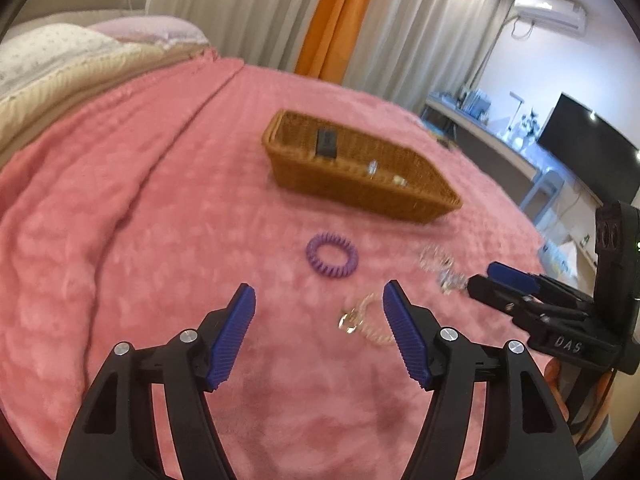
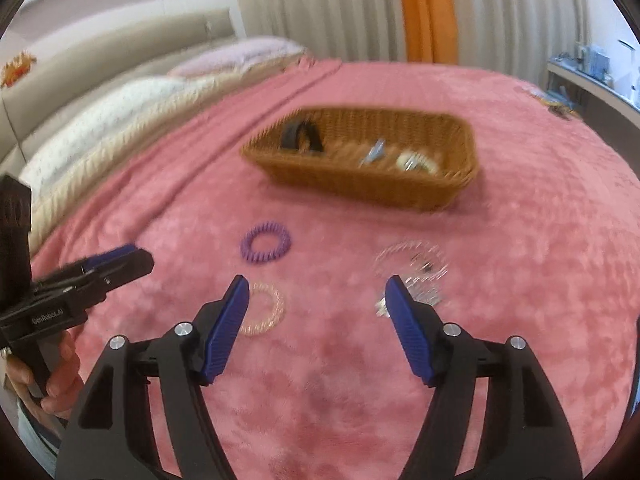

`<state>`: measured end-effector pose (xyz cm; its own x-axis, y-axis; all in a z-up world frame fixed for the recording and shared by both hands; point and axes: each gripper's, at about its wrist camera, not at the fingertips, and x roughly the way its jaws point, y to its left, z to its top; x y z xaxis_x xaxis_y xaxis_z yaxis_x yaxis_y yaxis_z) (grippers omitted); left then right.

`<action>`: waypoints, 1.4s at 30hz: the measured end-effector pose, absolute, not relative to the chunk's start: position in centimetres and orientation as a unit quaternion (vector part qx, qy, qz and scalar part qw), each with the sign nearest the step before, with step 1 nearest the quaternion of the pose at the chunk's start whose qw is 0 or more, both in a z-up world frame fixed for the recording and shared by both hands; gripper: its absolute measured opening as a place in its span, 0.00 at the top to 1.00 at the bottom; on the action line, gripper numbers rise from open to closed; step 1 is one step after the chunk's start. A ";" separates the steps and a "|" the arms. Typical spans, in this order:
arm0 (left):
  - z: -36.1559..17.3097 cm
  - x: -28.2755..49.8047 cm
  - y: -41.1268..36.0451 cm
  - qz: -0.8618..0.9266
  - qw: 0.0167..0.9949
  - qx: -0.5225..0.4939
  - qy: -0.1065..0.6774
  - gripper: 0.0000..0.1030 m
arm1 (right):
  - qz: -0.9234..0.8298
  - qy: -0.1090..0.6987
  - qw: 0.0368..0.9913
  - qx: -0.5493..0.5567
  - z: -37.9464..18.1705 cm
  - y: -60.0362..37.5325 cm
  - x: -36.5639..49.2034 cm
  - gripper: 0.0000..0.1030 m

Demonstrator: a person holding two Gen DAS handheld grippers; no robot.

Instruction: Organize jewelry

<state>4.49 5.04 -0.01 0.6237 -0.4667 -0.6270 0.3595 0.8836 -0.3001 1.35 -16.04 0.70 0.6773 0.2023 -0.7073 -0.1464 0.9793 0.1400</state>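
One wicker basket [image 2: 360, 188], lengthwise left-right

Right gripper [image 2: 316, 292] jaws apart, nothing between; pink coil bracelet [image 2: 264, 314] beside left finger; clear bracelet [image 2: 412, 264] beyond right fingertip.

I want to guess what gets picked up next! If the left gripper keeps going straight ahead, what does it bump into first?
Probably just the pink blanket. The left gripper is open and points between the purple tie and pale tie.
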 end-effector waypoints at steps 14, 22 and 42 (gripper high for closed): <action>-2.8 5.5 3.9 -0.251 0.874 -0.053 0.413 0.47 | 0.096 0.460 0.882 -0.024 -3.4 -12.6 4.9 0.92; -3.4 5.7 0.8 -0.267 0.864 -0.003 0.427 0.48 | 0.055 0.459 0.887 -0.004 -3.1 -16.3 4.4 0.92; -4.4 6.1 -2.2 -0.259 0.868 0.051 0.421 0.87 | 0.104 0.450 0.886 0.033 -3.1 -18.0 3.5 0.89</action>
<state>6.10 -2.17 -4.44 0.5121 -0.4059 -0.7570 0.4921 0.8610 -0.1288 3.54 -17.99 -3.11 0.5729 0.2143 -0.7911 -0.1545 0.9761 0.1525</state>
